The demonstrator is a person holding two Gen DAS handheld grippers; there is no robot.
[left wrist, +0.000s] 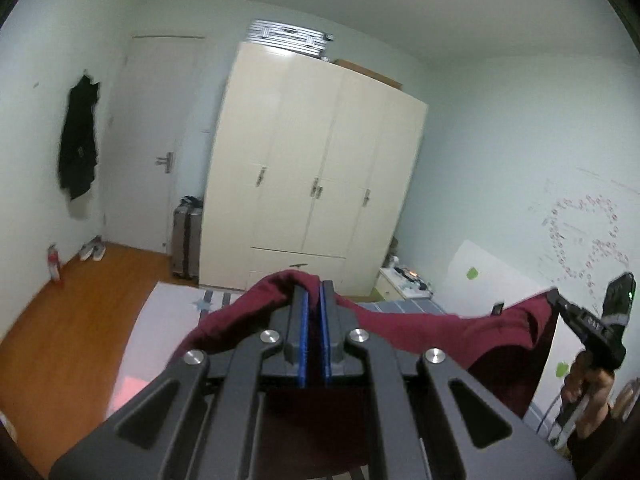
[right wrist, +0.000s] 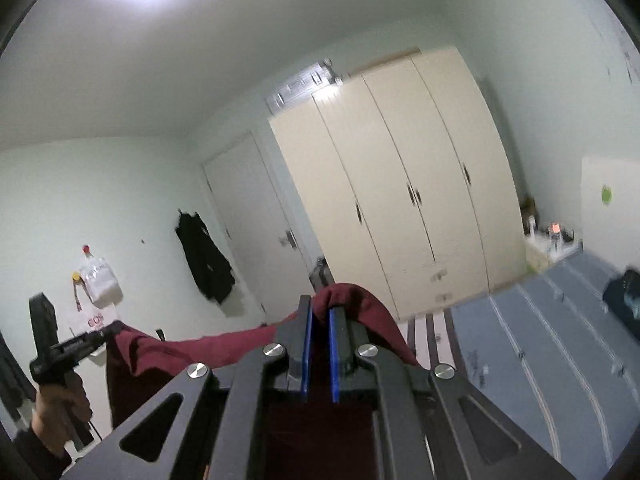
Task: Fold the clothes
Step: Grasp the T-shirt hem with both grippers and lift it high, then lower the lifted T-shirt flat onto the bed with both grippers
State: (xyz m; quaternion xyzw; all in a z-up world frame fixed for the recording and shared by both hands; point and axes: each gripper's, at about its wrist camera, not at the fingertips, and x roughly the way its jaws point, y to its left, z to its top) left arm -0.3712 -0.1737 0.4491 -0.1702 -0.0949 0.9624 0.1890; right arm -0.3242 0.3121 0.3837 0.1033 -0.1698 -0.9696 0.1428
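Both grippers, left gripper (left wrist: 314,292) and right gripper (right wrist: 320,312): matte black linkage arms, round silver screws, bright blue pads (left wrist: 305,320) lining each finger

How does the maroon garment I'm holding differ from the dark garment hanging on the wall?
The maroon garment is deep red; the dark garment on the wall looks black. The maroon one is stretched sideways between the left gripper and the right gripper, both shut on its edge; the dark one hangs straight down from a single point, untouched. Both hang freely, unfolded.
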